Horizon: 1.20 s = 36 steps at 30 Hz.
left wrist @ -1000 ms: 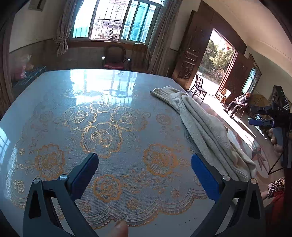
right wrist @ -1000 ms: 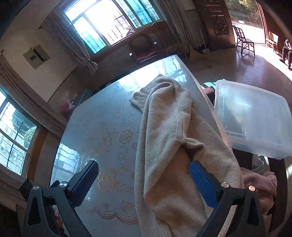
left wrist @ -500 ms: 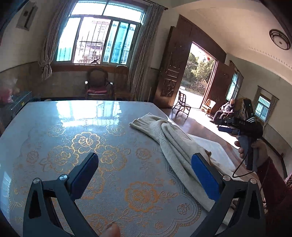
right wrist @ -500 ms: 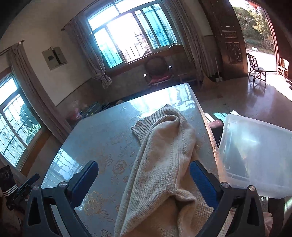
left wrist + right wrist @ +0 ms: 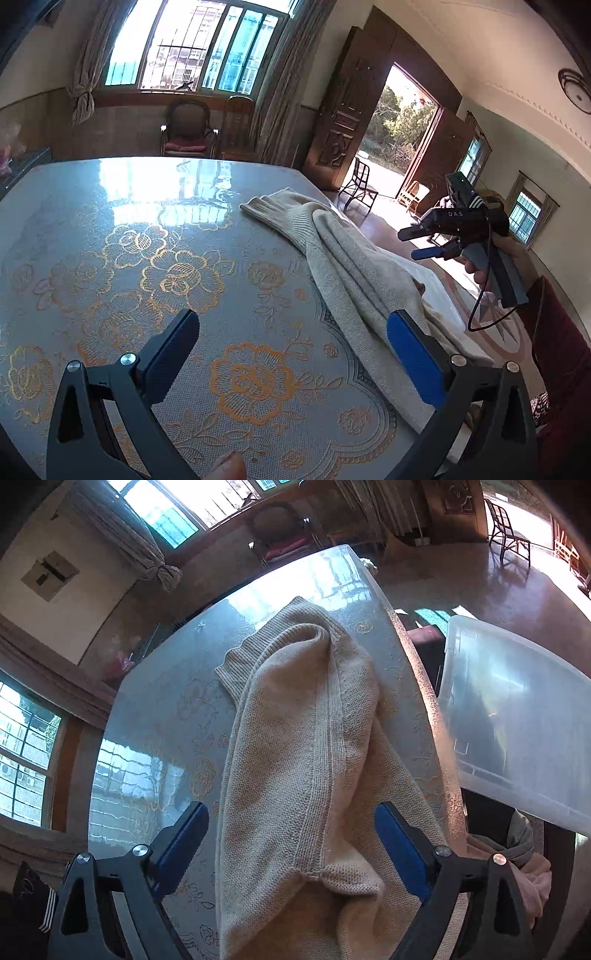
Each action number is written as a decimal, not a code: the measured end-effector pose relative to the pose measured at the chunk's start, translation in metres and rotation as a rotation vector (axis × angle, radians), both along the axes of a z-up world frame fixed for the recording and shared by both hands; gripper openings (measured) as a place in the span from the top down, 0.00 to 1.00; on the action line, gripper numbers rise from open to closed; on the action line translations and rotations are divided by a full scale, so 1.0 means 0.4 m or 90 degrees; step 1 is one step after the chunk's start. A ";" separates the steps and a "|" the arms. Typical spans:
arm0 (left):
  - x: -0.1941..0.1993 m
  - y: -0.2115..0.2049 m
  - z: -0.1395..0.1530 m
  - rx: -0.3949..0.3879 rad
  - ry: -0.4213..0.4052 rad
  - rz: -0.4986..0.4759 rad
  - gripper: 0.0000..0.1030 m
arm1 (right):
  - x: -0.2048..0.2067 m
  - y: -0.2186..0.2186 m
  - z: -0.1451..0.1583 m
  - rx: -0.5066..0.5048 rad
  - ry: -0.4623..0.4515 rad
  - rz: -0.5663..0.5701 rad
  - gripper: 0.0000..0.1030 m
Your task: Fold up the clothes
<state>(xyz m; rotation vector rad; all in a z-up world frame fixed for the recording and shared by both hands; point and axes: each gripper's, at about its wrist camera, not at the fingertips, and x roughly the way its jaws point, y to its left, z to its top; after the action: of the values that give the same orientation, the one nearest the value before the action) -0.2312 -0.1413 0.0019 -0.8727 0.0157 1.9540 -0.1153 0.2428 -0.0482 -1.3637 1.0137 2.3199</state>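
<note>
A cream knitted sweater (image 5: 295, 760) lies bunched lengthwise along the right side of the table (image 5: 110, 229), its ribbed hem (image 5: 273, 214) toward the far end. My right gripper (image 5: 291, 834) hangs just above the sweater's near part; its jaws are closing, the cloth lies between them and the pads do not press on it. That same gripper (image 5: 432, 243) shows in the left wrist view, held in a hand beyond the table's right edge. My left gripper (image 5: 291, 350) stands open over the gold-flowered tablecloth (image 5: 177, 273), its right finger beside the sweater's edge, nothing between its pads.
A clear plastic storage bin (image 5: 517, 716) stands off the table's right edge, with more pinkish clothes (image 5: 528, 867) below it. Chairs (image 5: 188, 129) line the far wall under the windows. An open doorway (image 5: 399, 136) lies to the right.
My left gripper has swept right across the table toward the sweater. My right gripper has dropped closer over the sweater and its jaws have narrowed a little.
</note>
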 end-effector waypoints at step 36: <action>0.280 0.108 -0.096 -0.127 0.004 0.152 0.00 | -0.269 -0.360 -0.056 0.147 -0.192 0.241 0.51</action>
<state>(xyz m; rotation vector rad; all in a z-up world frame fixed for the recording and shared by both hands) -0.1193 -0.0980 -0.0364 -1.0371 0.1166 2.2064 -0.2230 0.0990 -0.0707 -1.8584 0.4122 2.2854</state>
